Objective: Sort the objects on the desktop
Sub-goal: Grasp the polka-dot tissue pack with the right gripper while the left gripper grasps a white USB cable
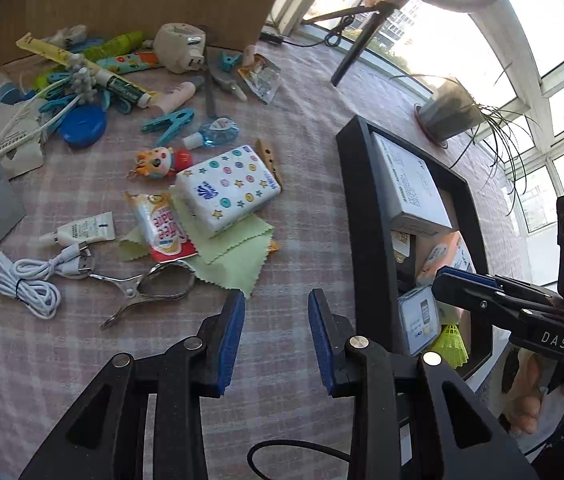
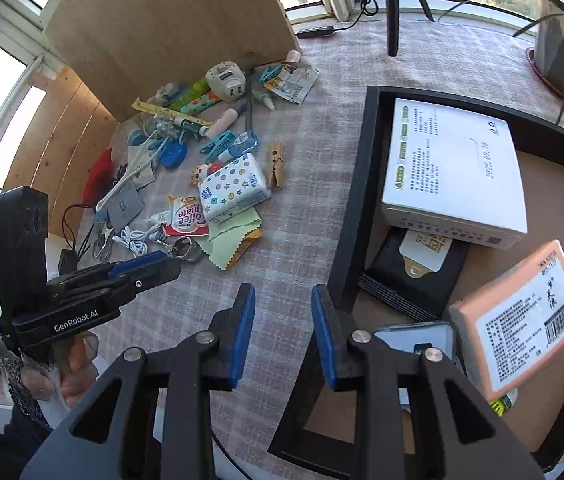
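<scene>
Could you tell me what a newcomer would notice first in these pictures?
Probably the heap of small clutter spread across the checked cloth, with a button-patterned tissue pack at its near edge. To its right is a black tray holding a white box and a peach box.

**Both grippers parted and empty beside the black tray**

The left gripper (image 1: 276, 336) hangs over bare tablecloth just left of the black tray (image 1: 365, 216), pointing steeply down, its blue pads parted with nothing between them. The right gripper (image 2: 283, 334) is poised at the tray's near left edge, one finger over the frame, its jaws likewise apart and empty. A hand (image 2: 78, 376) grips the left gripper's handle; another hand (image 1: 529, 396) holds the right one, on the tray's near side.
</scene>
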A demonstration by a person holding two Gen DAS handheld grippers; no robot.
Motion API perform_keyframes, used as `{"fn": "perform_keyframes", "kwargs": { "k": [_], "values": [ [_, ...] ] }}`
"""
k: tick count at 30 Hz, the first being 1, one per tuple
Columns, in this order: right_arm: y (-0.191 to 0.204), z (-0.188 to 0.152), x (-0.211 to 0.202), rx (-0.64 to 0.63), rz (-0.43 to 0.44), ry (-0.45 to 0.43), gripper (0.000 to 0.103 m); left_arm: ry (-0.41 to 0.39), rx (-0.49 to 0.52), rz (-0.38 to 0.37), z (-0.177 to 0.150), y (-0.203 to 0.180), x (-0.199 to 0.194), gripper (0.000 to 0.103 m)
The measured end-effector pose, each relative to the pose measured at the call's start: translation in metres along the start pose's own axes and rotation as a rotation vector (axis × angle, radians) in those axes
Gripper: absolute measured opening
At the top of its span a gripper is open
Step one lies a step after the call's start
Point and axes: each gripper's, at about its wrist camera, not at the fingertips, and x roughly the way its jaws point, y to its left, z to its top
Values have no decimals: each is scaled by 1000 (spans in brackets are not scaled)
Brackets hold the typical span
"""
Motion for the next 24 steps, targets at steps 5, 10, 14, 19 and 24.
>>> {"fn": "perform_keyframes", "kwargs": {
  "k": [5, 10, 14, 19, 24],
  "values": [
    [32, 18, 36, -99, 26, 71, 44, -37, -175, 59, -7, 73, -19, 30],
    [48, 38, 63, -129, 22, 105, 44, -62, -301, 95, -18, 119, -25, 30],
    [57, 54, 77, -144, -3, 110, 46, -66, -350, 102, -25, 134, -24, 30],
    [66, 76, 95, -183, -57, 122, 56, -76, -392, 107, -24, 144, -25, 30],
    [75, 95, 109, -215, -103, 134, 59, -74, -441, 128, -17, 158, -26, 33]
  ]
}}
